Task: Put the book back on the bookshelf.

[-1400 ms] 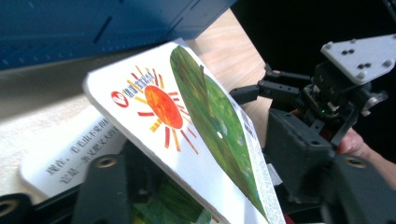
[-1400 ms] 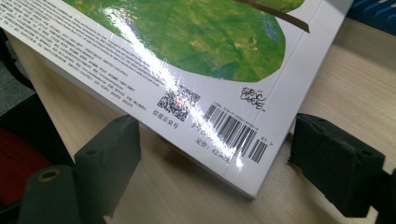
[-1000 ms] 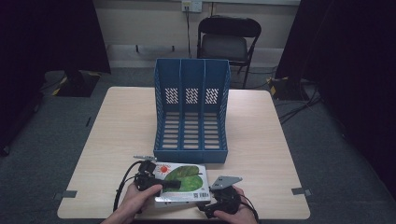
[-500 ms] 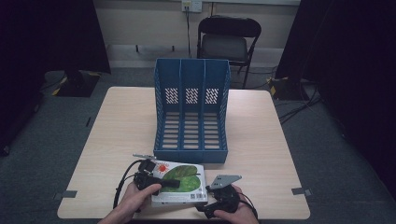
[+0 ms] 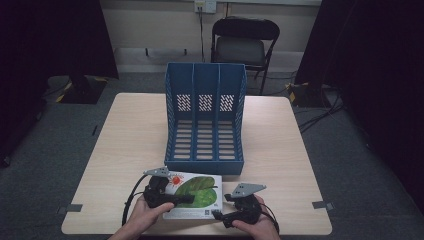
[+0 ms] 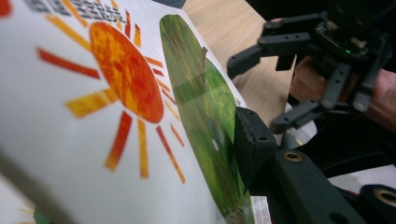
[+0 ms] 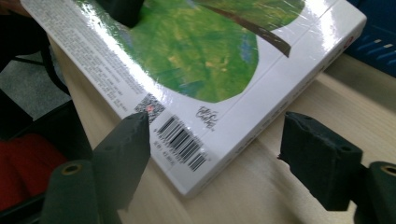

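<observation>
At the near edge of the table [image 5: 125,150] lies the book [image 5: 197,192], flat, its long axis running left to right across the person's front, just short of the blue file rack [image 5: 205,125]. The left gripper [image 5: 172,199] has it by the left end: in the left gripper view one black pad [image 6: 252,144] presses flat on the green leaf of the cover, and the jaws look closed on that end, though the under jaw is hidden by the book. The right gripper [image 5: 222,215] sits at the near right corner with its jaws wide apart and nothing in them; in the right gripper view the corner [image 7: 191,186] by the barcode points between the two fingers [image 7: 126,144], the left one level with the near edge and the right one out over bare table past the spine side. So the book lies straight ahead of the open right jaws, and a short push forward would likely bring that corner between them. Beyond, the rack stands with three empty slots facing the person, and a chair [image 5: 245,45] sits behind the table.
</observation>
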Available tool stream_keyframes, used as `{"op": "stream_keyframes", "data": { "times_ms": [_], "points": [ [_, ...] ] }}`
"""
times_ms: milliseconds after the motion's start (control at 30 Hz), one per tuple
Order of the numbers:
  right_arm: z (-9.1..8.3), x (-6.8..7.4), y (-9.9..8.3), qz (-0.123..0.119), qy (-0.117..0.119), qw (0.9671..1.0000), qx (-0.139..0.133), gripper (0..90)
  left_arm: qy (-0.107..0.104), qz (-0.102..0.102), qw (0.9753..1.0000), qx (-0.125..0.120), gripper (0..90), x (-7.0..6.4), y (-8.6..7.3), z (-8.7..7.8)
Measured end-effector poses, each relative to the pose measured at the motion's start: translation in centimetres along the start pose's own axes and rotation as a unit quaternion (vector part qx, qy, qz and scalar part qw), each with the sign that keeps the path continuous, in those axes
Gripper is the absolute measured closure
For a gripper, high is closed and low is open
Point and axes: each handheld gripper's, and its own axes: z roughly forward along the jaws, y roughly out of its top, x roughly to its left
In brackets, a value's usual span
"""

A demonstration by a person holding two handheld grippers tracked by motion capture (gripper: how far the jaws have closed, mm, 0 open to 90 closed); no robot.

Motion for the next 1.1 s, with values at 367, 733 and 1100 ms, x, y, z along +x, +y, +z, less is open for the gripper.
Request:
{"op": "stream_keyframes", "data": {
  "times_ms": [367, 733, 1100],
  "points": [
    [-0.7, -1.5, 0.4, 0.025, 0.016, 0.9990, -0.033, 31.5, 0.001, 0.111, 0.9939, -0.001, 74.5, -2.6, 0.3, -0.2],
    [-0.6, -2.3, 0.9, 0.030, 0.053, 0.9970, -0.049, 34.4, -0.001, 0.146, 0.9893, 0.000, 75.5, -2.8, 0.3, -0.3],
    [-3.0, -1.9, 1.0, 0.008, 0.051, 0.9950, -0.085, 51.5, 0.010, 0.153, 0.9881, -0.014, 79.2, -1.9, 0.2, -0.9]
  ]
}}
